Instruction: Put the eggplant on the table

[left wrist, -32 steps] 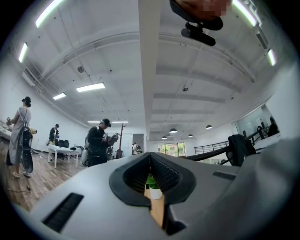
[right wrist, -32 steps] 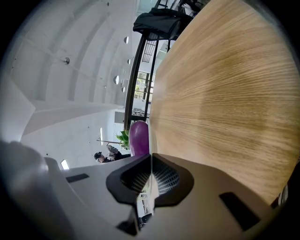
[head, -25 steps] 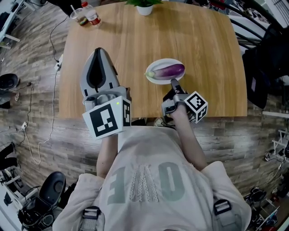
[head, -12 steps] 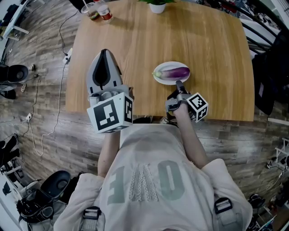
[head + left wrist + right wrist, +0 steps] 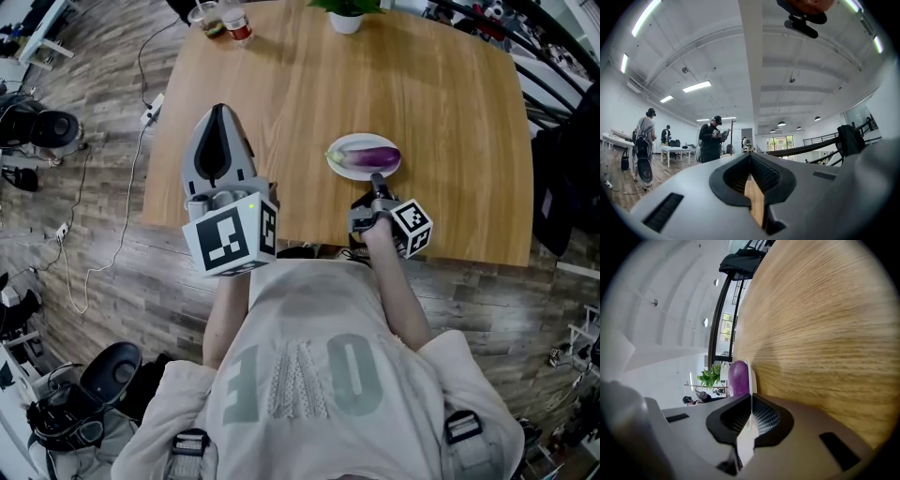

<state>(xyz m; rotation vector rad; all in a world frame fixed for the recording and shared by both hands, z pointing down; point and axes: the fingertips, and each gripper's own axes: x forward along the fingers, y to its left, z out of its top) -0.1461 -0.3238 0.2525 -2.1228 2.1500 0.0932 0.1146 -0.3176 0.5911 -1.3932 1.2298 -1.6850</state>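
A purple eggplant [image 5: 369, 154] lies on a small white plate [image 5: 337, 161] near the front edge of the wooden table [image 5: 431, 112]. My right gripper [image 5: 375, 177] is shut and empty, its tip just short of the plate's near rim. In the right gripper view the eggplant [image 5: 738, 377] and the plate's rim [image 5: 749, 373] stand right beyond the shut right gripper [image 5: 751, 397]. My left gripper [image 5: 218, 111] is held high over the table's left front part, shut on nothing. In the left gripper view the left gripper [image 5: 751, 157] points out into the room.
A potted plant [image 5: 345, 13] stands at the table's far edge, with a cup and a bottle [image 5: 221, 19] at the far left corner. Cables [image 5: 94, 244] and chair bases [image 5: 47, 127] lie on the floor at left. Several people [image 5: 711, 139] stand far off.
The head view has shifted, so the table sits further right in the picture. Both grippers stay shut and hold about the same places relative to the plate.
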